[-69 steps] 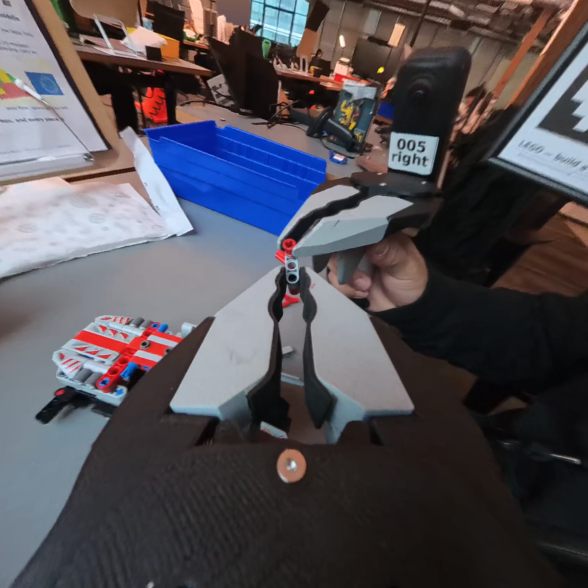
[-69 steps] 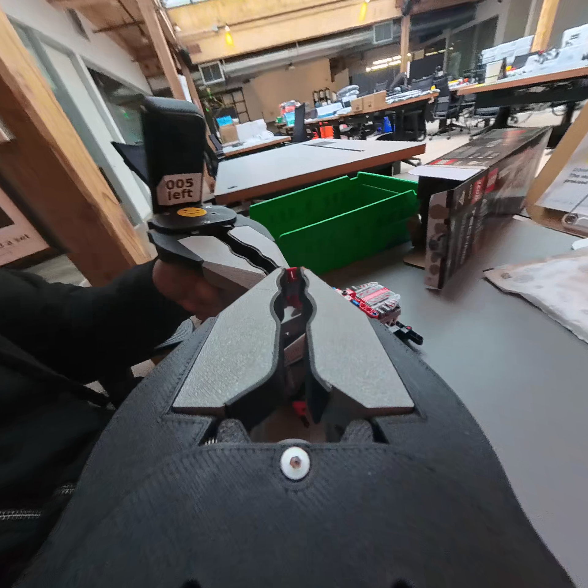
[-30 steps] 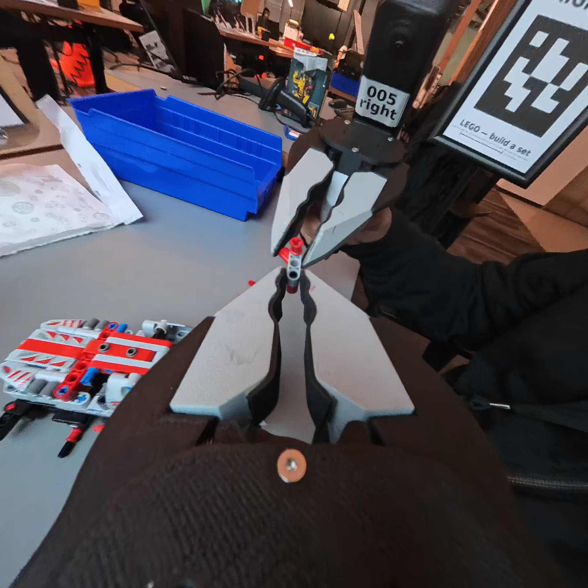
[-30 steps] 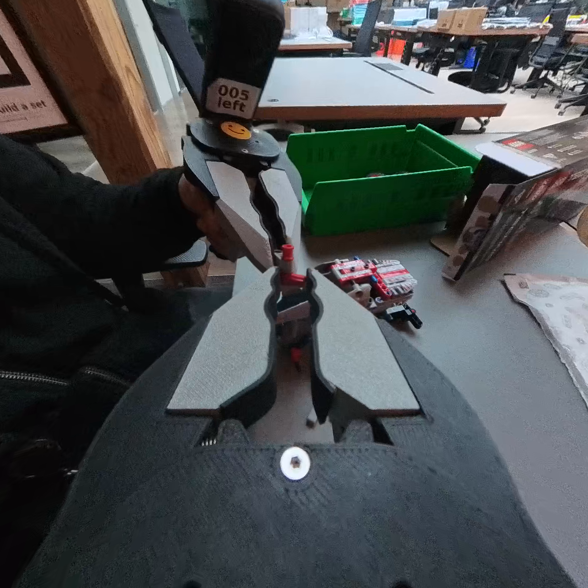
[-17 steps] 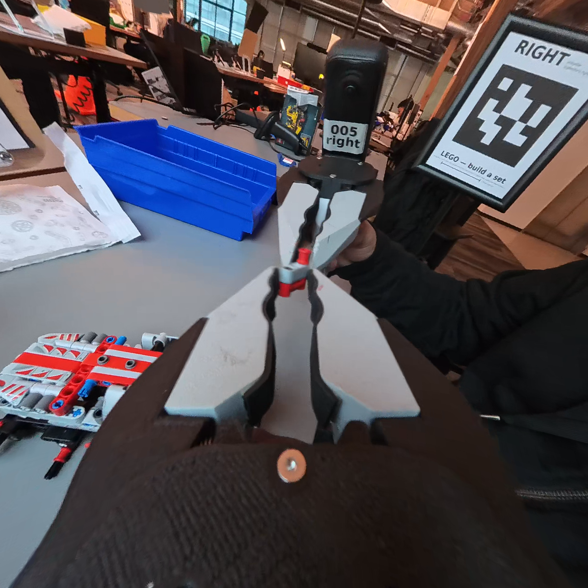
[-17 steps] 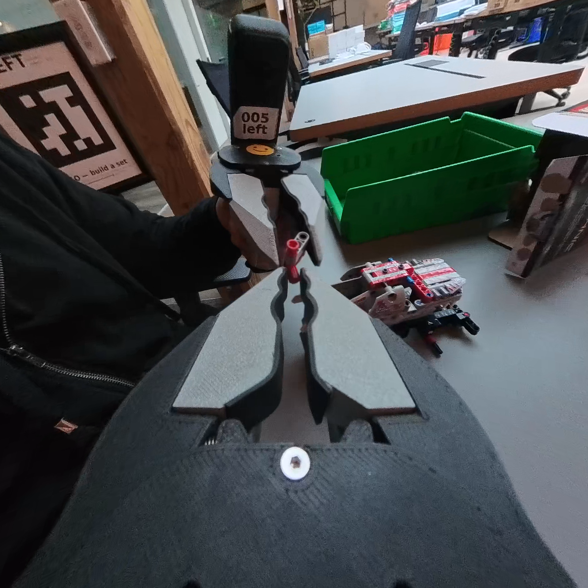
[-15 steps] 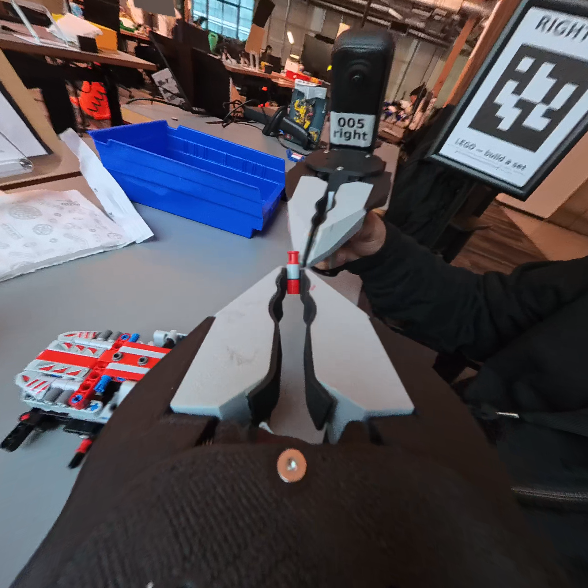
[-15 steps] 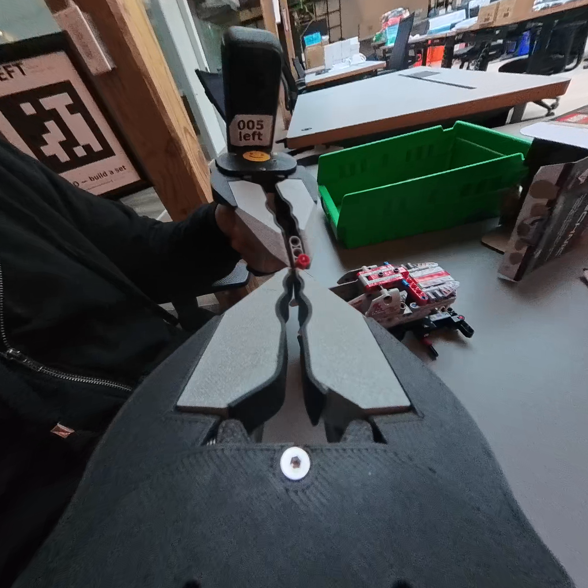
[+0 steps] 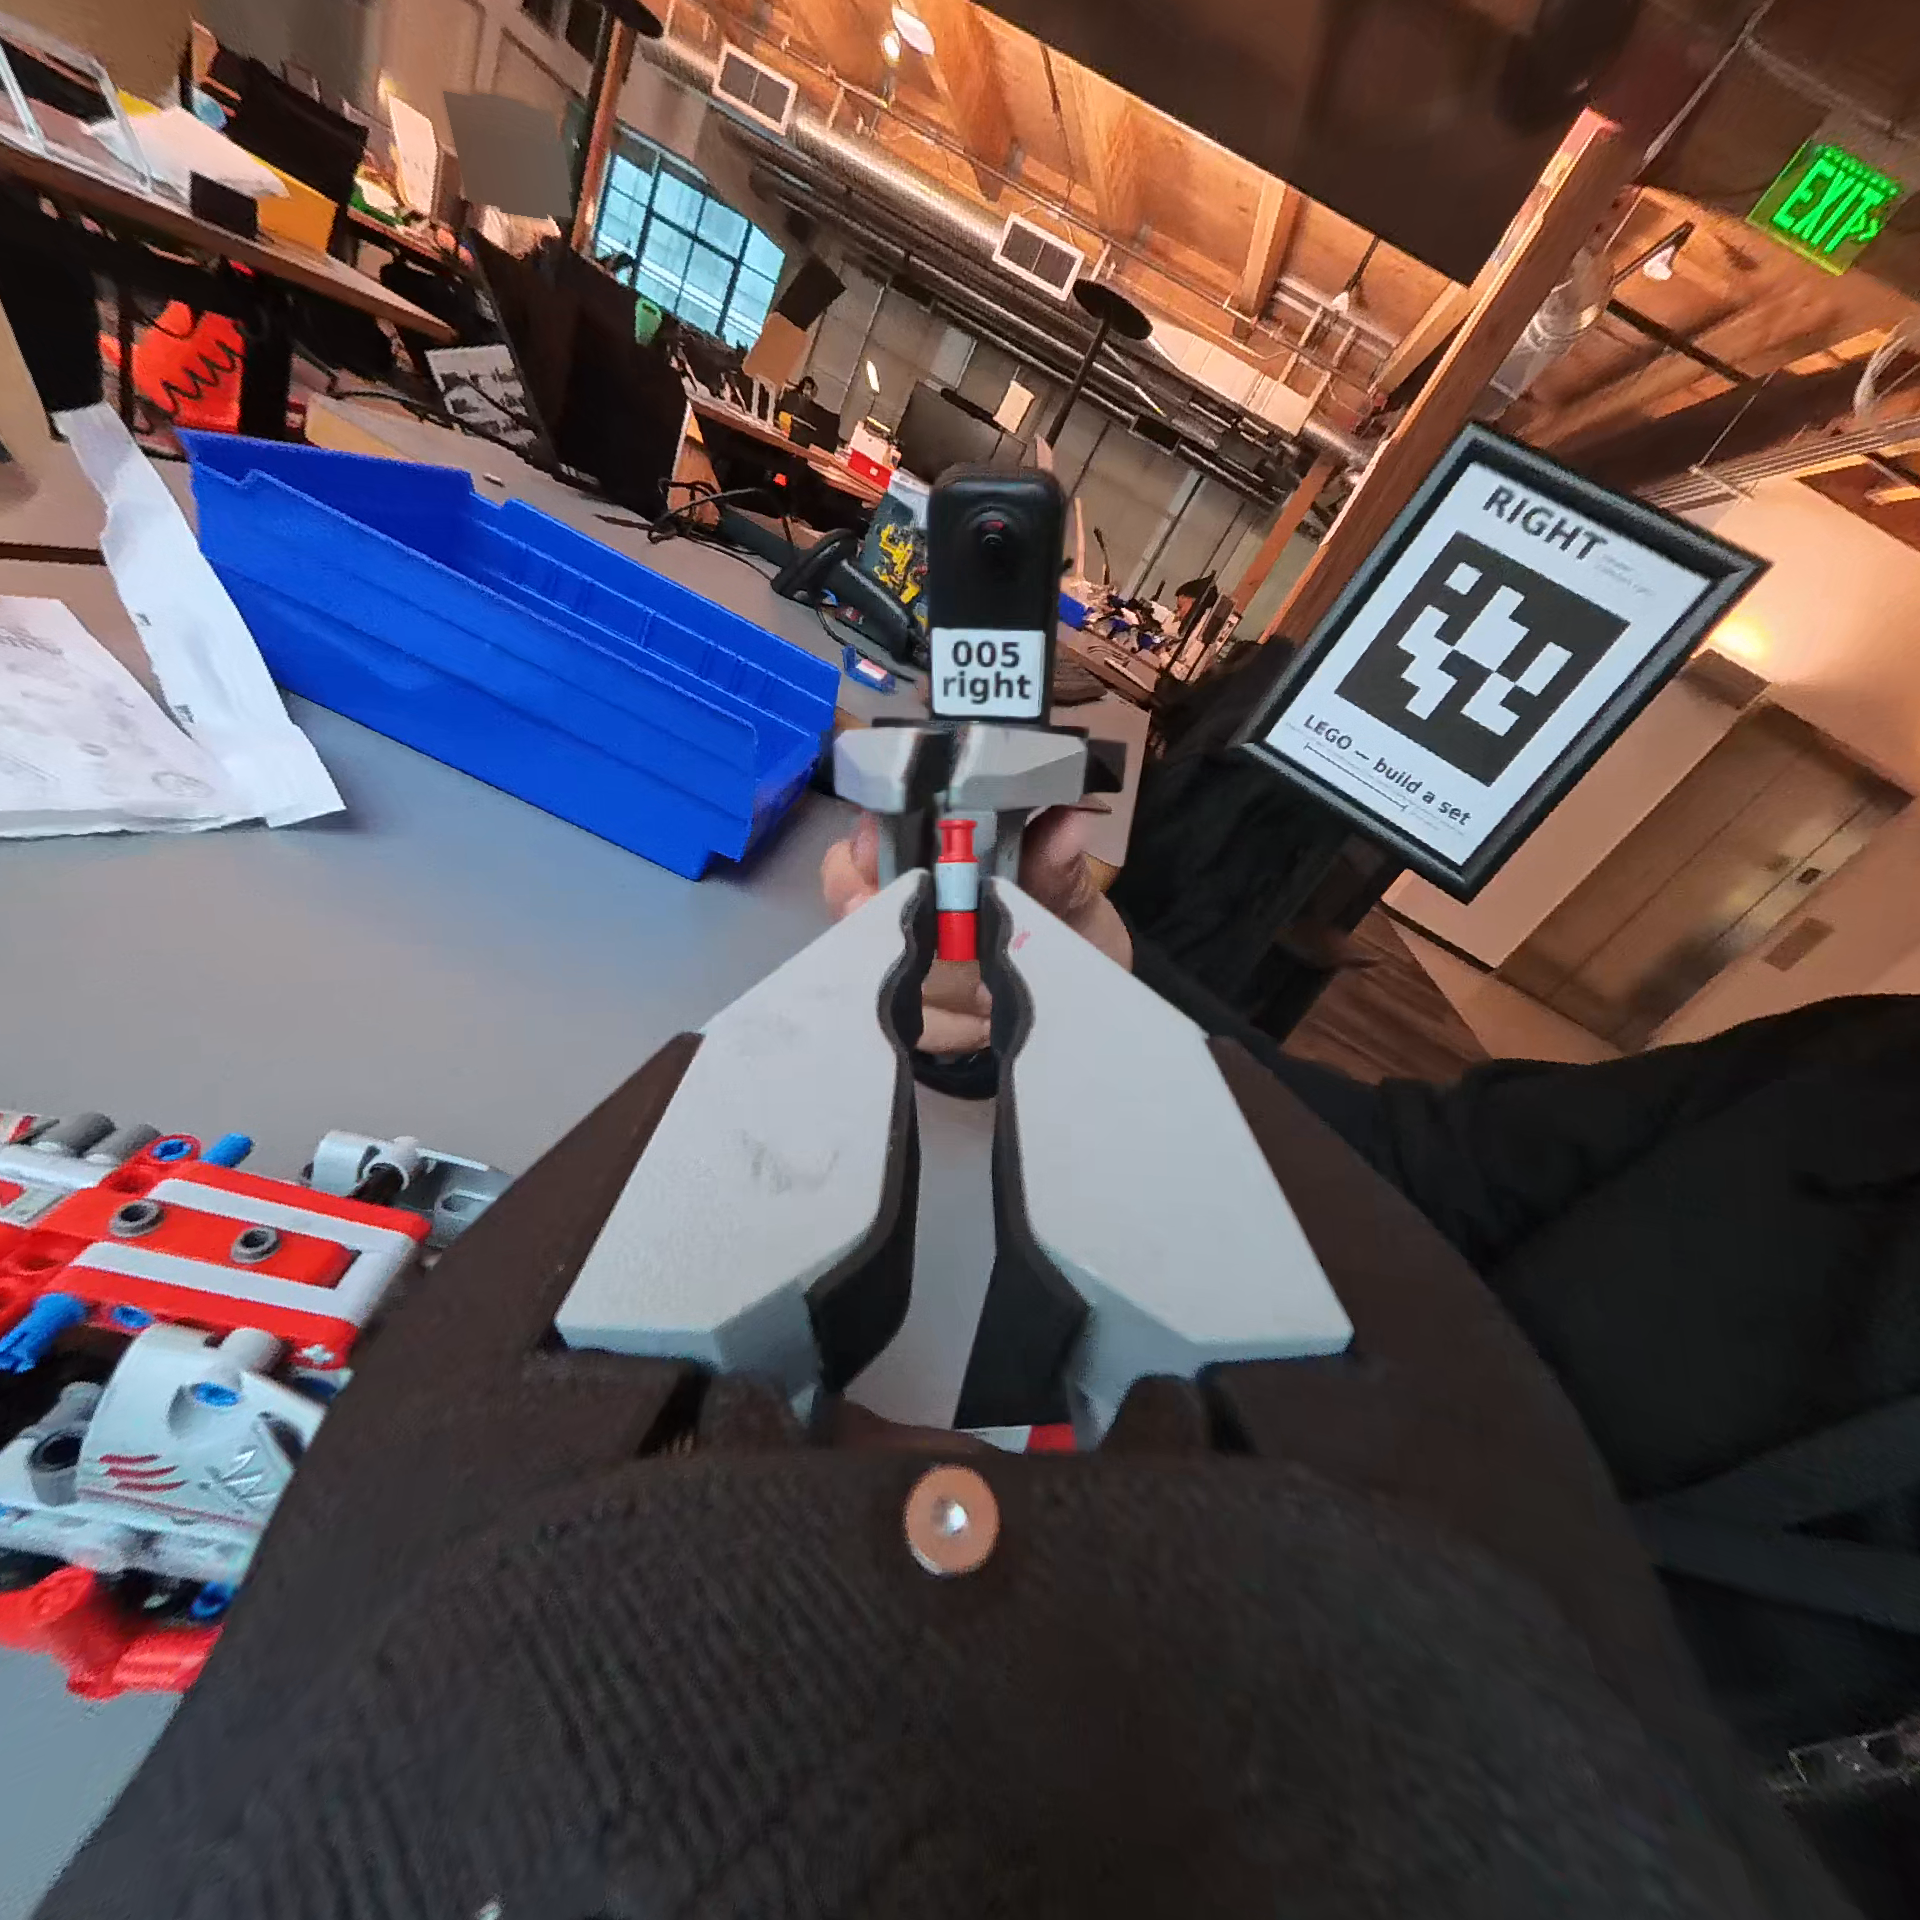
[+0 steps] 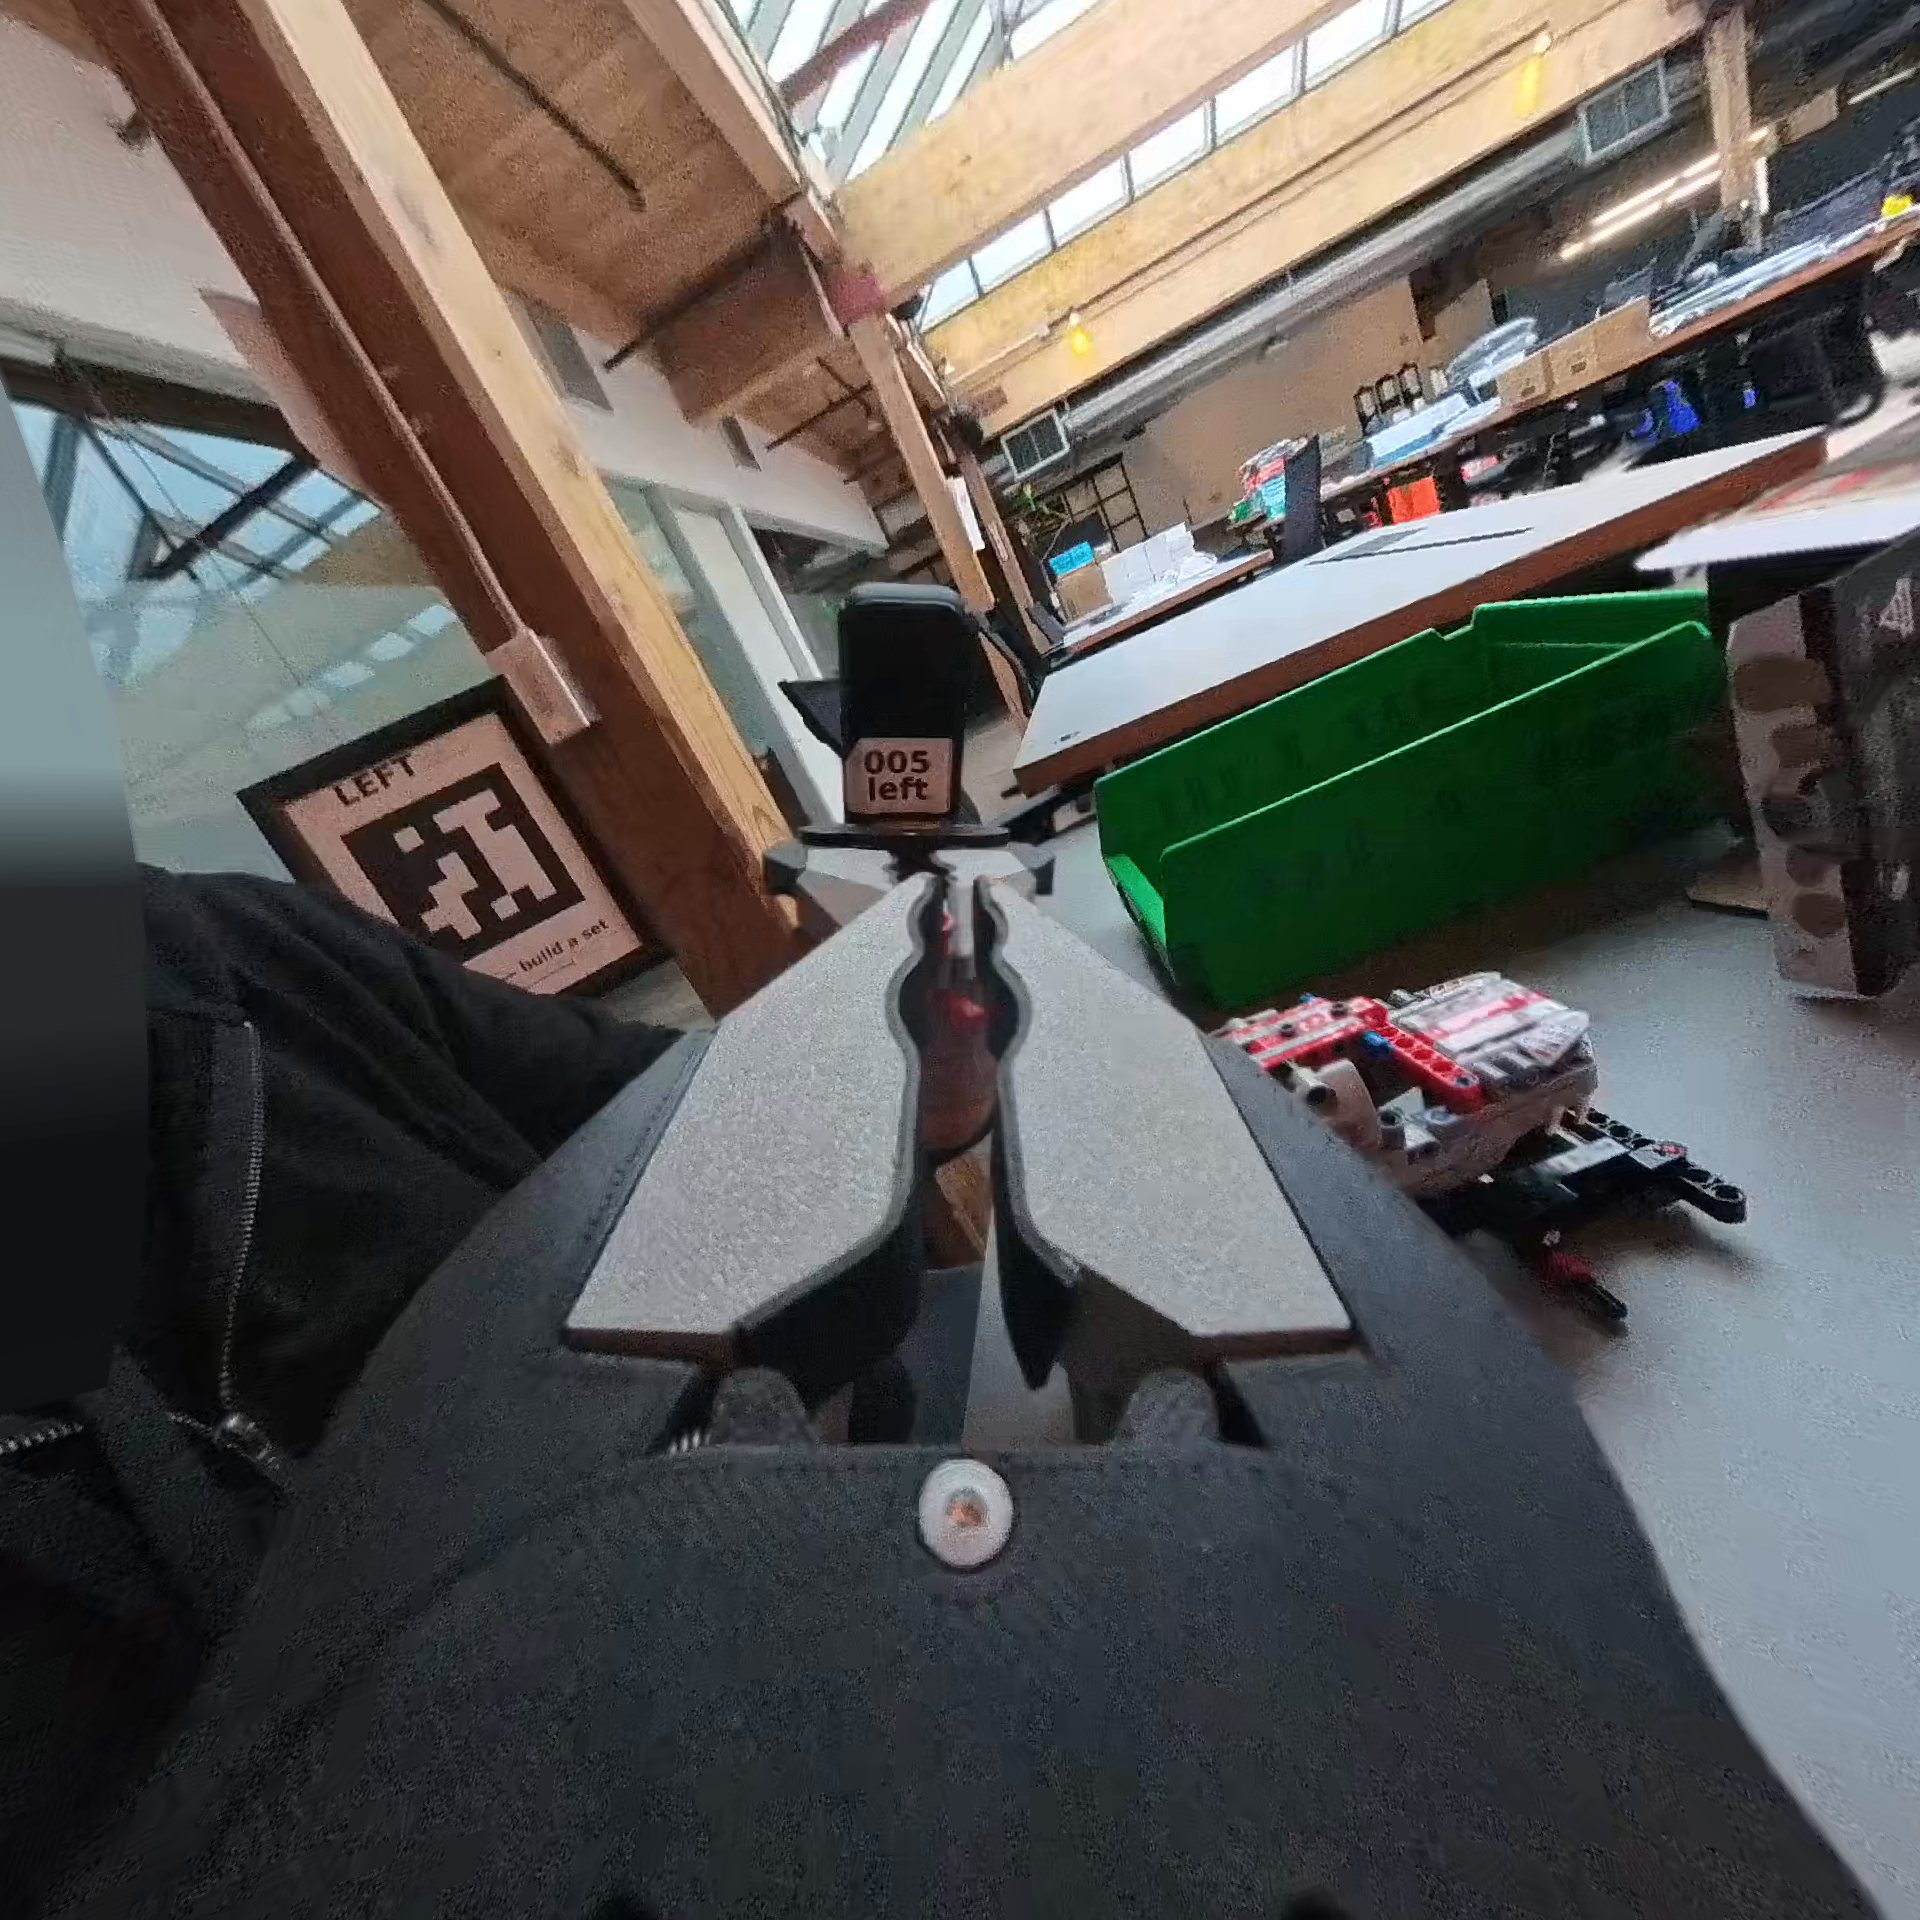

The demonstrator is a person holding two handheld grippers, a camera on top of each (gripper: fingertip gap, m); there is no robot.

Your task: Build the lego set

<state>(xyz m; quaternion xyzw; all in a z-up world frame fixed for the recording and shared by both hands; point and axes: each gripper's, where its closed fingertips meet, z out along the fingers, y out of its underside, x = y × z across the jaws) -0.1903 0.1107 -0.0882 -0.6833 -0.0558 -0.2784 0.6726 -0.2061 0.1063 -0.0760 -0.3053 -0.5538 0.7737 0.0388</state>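
My left gripper [image 9: 956, 909] is shut on a small grey-and-red pin piece [image 9: 954, 883] and holds it in the air above the grey table's near edge. My right gripper [image 9: 956, 826] faces it tip to tip, and its fingers close around the red top end of the same piece. In the right wrist view, the piece [image 10: 948, 925] shows as a red and pale sliver between my right gripper's [image 10: 951, 904] tips, with the left gripper [image 10: 904, 862] just beyond. The part-built red, white and grey lego model [image 9: 208, 1278] lies on the table, seen also in the right wrist view [image 10: 1434, 1070].
A blue bin [image 9: 499, 644] stands at the back, with a paper sheet and bag [image 9: 156, 675] to its left. A green bin [image 10: 1403, 758] and the set's box [image 10: 1839, 790] stand beyond the model. Framed marker signs [image 9: 1486, 655] [image 10: 457, 842] flank the table [image 10: 1766, 1351].
Both grippers have levelled out and come tip to tip. The right gripper, beside the piece half a second ago, now has its fingers around the piece's red end. The model has not moved.
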